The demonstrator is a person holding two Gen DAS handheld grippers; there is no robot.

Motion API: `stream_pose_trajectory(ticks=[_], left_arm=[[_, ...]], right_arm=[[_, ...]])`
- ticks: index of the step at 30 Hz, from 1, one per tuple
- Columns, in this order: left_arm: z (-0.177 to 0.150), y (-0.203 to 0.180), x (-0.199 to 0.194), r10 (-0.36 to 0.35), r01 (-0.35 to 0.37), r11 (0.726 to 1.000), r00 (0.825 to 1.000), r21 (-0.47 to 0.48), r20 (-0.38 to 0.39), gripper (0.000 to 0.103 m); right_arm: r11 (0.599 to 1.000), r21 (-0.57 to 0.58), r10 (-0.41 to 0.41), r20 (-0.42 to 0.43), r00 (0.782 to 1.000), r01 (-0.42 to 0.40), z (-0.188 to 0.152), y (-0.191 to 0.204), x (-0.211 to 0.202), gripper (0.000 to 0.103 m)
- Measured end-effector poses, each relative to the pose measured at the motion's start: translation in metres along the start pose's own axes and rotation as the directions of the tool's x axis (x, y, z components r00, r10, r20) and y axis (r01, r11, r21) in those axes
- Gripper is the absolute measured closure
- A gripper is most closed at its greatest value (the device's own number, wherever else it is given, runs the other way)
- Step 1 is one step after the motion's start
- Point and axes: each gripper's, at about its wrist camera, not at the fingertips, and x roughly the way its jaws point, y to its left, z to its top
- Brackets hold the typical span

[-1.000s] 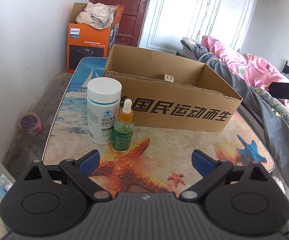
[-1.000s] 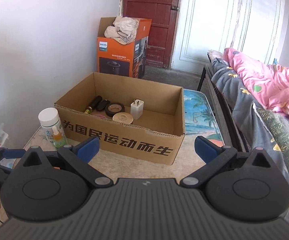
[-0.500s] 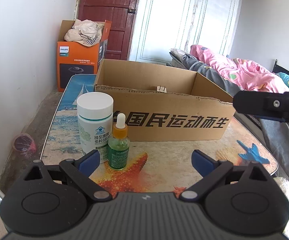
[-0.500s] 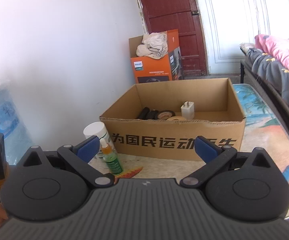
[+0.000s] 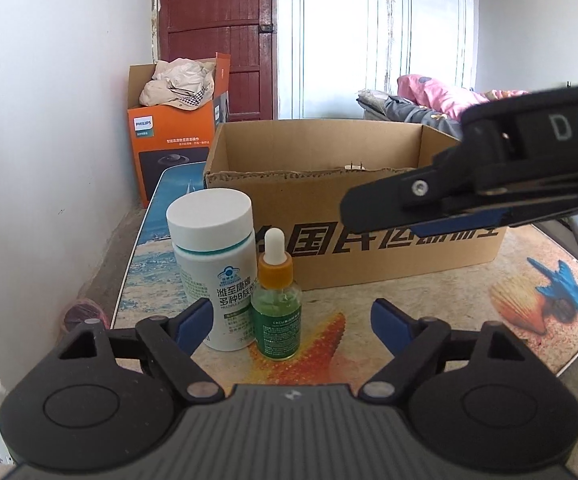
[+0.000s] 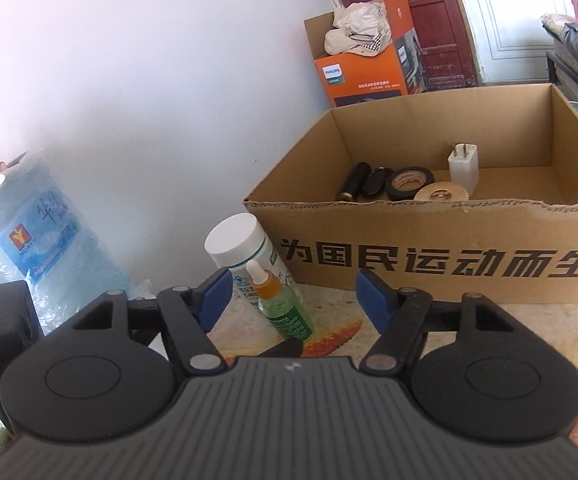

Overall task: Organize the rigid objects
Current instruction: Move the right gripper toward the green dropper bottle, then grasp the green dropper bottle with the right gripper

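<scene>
A white pill bottle (image 5: 212, 268) and a small green dropper bottle (image 5: 276, 304) stand side by side on the table in front of a cardboard box (image 5: 369, 248). My left gripper (image 5: 289, 322) is open and empty, just short of the two bottles. My right gripper (image 6: 291, 294) is open and empty above the dropper bottle (image 6: 283, 304), beside the pill bottle (image 6: 241, 250). In the left wrist view the right gripper's body reaches in from the right (image 5: 469, 184). The box (image 6: 449, 264) holds a white charger (image 6: 464, 168), a tape roll (image 6: 409, 182), a tan disc (image 6: 441, 192) and black cylinders (image 6: 363, 180).
An orange Philips box (image 5: 173, 148) with cloth in it stands on the floor behind the table. A blue water jug (image 6: 41, 240) stands at the left by the wall. A bed with pink bedding (image 5: 441, 96) is at the right. The table edge (image 5: 129, 280) runs along the left.
The right gripper swung left and down to above the dropper bottle. The left gripper lowered and drew closer to the two bottles. Both stayed open.
</scene>
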Motion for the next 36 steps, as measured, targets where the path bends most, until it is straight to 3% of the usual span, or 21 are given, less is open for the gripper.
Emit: stream_pose_trajectory(ticks=[1,10,15,25,31,36], left_arm=[[0.0,0.0,0.003,0.0,0.0,1.0,1.0,0.006,-0.011,0.027],[-0.005,0.011,0.024,0.005,-0.007,1.0,0.998,-0.025,-0.065,0.057],[-0.01,0.014,0.035,-0.012,0.008,0.999,0.996,-0.046,-0.093,0.068],[-0.011,-0.003,0.036,-0.1,0.098,0.995,0.991,-0.023,-0.094,0.071],[-0.005,-0.031,0.038,-0.216,0.219,0.976,0.968,0.005,-0.124,0.071],[-0.003,-0.057,0.04,-0.256,0.265,0.963,0.955,0.044,-0.147,0.071]], right_arm=[[1.0,-0.002,0.011,-0.005,1.0,-0.011,0.001,0.001,0.005,0.052],[0.992,-0.123,0.032,-0.046,0.998,-0.038,0.01,0.026,0.043,0.076],[0.99,-0.142,0.01,-0.07,0.998,-0.02,0.011,0.027,0.06,0.087],[0.995,-0.096,-0.037,-0.059,0.998,0.031,0.008,0.009,0.04,0.087],[0.994,-0.041,-0.1,-0.038,0.994,0.098,-0.002,-0.018,0.003,0.087],[0.991,0.007,-0.134,-0.012,0.991,0.134,-0.011,-0.038,-0.021,0.085]])
